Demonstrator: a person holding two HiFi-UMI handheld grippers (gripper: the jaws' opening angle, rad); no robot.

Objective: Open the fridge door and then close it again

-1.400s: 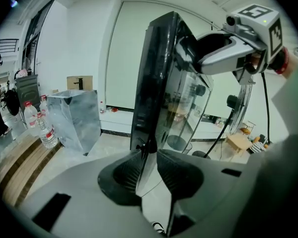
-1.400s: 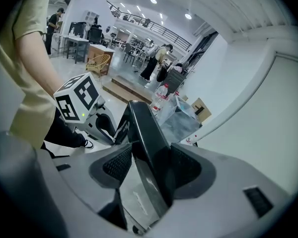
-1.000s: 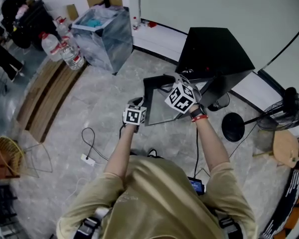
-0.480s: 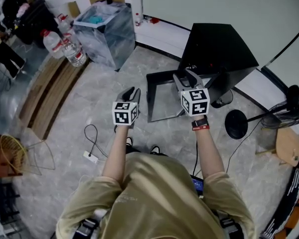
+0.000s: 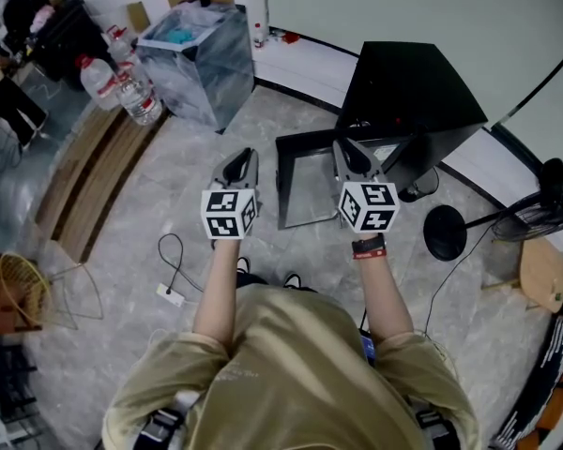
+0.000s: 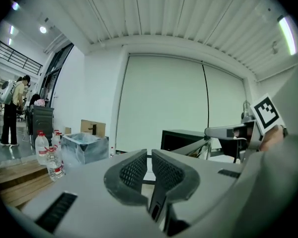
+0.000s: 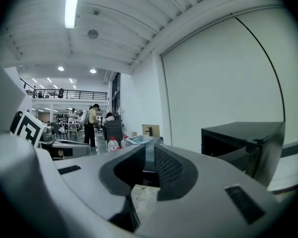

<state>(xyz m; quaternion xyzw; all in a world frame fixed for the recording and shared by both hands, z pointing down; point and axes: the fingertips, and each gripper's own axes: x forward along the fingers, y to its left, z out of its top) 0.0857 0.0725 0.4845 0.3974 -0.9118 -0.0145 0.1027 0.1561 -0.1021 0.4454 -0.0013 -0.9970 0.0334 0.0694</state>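
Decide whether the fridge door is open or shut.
Open: the head view shows the door swung well out from the fridge.

Your head view is bright and evenly lit from overhead, with only faint shadows on the pale, glossy floor (image 5: 169, 204); the black fridge (image 5: 408, 87) swallows detail. Both gripper views are fisheye circles with black corners and lines bowed near the edges. A ceiling strip light (image 7: 72, 6) glares at the upper left of your right gripper view. Surfaces nearest each lens look soft; the far room stays sharp.
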